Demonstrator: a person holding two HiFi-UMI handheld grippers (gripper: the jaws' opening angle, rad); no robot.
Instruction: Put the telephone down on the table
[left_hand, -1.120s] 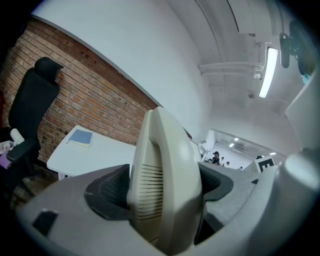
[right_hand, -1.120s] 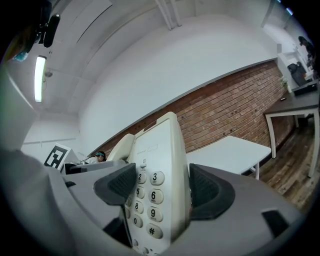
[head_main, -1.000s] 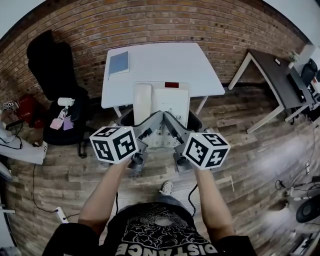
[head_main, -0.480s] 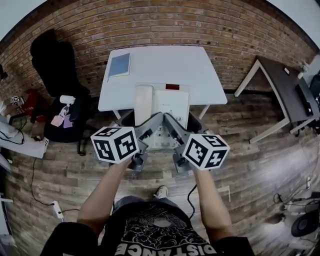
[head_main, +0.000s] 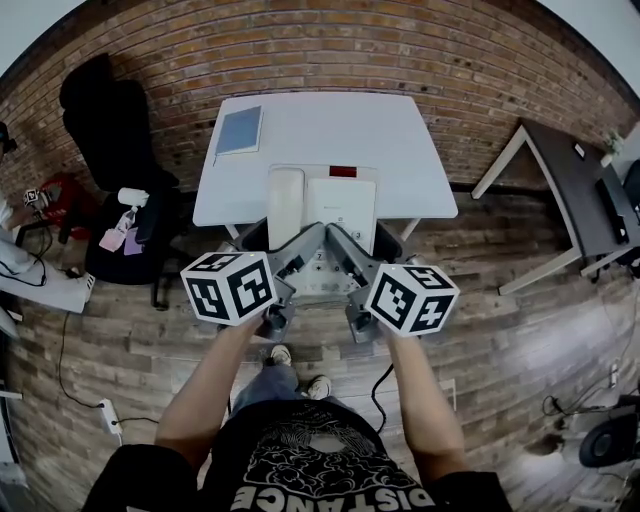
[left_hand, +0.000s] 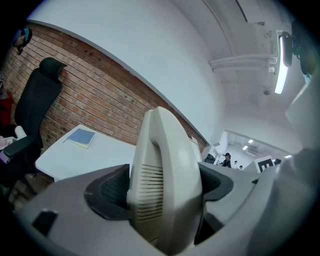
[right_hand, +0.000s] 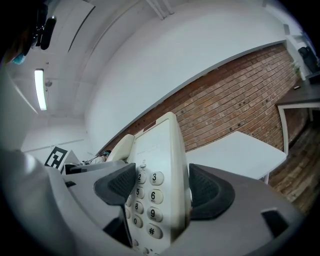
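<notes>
The left gripper (left_hand: 165, 187) is clamped on the cream plastic push-button telephone (left_hand: 167, 170). Its two dark ribbed pads (left_hand: 112, 189) press from opposite sides at the handset (left_hand: 150, 190), whose slotted earpiece fills the gap. The jaws stand only as far apart as that part is thick.

The right gripper (right_hand: 157, 189) grips the keypad side in the same way. One of its pads (right_hand: 117, 184) lies on the key face and the other on the far side of the body, with keys 3, 6, 9 and # showing between them.

In the head view the two grippers meet at the telephone's 6 o'clock end. The left one comes in from 7 o'clock and the right one from 5 o'clock. Each carries a black-and-white marker cube, the left cube (head_main: 230, 288) and the right cube (head_main: 412, 298), just above the person's bare forearms (head_main: 210, 390).

The telephone points toward 12 o'clock with the handset along its 9 o'clock side. It is held over the near edge of the white rectangular table (head_main: 330, 130), which stands at 12 o'clock from the grippers. The gripper views show the tabletop lying lower and beyond. I cannot tell whether the telephone's far end touches it.

A thin blue notebook (head_main: 240, 128) lies at the table's 10 o'clock corner, well apart from the telephone. A black office chair (head_main: 105, 130) stands at 10 o'clock beside the table, and a dark desk (head_main: 565, 170) at 2 o'clock. A red brick wall (head_main: 300, 45) runs behind the table, and wooden plank flooring (head_main: 500, 330) lies beneath.
</notes>
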